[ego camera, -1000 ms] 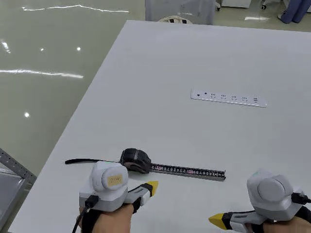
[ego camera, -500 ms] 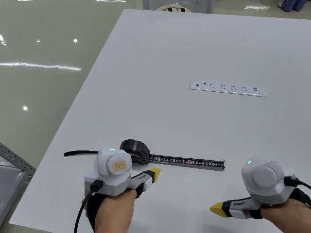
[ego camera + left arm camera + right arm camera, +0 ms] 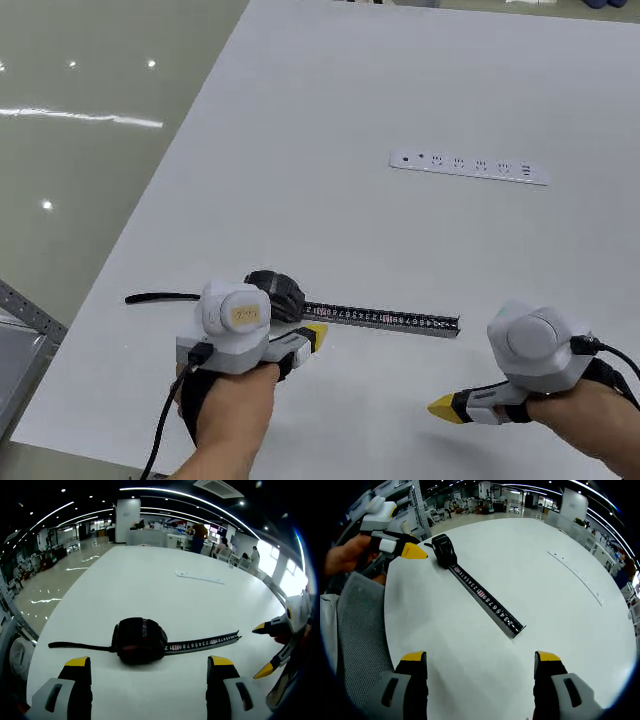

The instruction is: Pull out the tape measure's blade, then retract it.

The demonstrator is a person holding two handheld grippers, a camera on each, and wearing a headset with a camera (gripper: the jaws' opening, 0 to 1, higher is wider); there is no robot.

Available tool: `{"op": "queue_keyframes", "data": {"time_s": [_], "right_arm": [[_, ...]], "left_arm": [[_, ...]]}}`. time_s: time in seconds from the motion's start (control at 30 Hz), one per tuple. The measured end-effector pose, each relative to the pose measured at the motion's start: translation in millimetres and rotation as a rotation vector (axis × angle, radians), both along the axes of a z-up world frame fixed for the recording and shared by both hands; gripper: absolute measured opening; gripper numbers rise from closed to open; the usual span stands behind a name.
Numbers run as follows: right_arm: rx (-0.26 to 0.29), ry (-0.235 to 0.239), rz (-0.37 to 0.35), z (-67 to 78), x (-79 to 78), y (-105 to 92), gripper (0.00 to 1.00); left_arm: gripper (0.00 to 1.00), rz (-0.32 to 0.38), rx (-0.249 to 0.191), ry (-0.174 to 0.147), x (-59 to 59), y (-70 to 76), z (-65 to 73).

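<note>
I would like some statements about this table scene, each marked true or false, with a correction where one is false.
1. The blade is pulled out of the black case and lies flat on the table. True.
2. The right gripper is shut on the end of the blade. False: it is open, and the blade's end lies apart, ahead of its jaws.
3. The left gripper is open, with the case just ahead of its jaws. True.
4. The power strip lies across the blade. False: it lies farther back on the table, apart from the blade.
5. A black strap runs from the case on the side away from the blade. True.
</note>
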State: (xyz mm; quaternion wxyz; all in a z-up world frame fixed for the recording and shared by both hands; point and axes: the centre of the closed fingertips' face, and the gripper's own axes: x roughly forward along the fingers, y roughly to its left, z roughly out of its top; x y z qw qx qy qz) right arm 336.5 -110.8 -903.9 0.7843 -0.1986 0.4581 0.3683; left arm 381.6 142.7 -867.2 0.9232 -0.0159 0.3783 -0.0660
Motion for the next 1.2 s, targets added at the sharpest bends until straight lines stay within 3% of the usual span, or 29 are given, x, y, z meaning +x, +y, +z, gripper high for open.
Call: {"op": "queue_keyframes", "data": {"time_s": [1.2], "right_arm": [[-0.072, -0.019, 0.231, -10.8, 39.3, 4.0, 0.79]], "left_arm": [[0.88, 0.021, -0.002, 0.017, 26.5, 7.8, -17.2]]}}
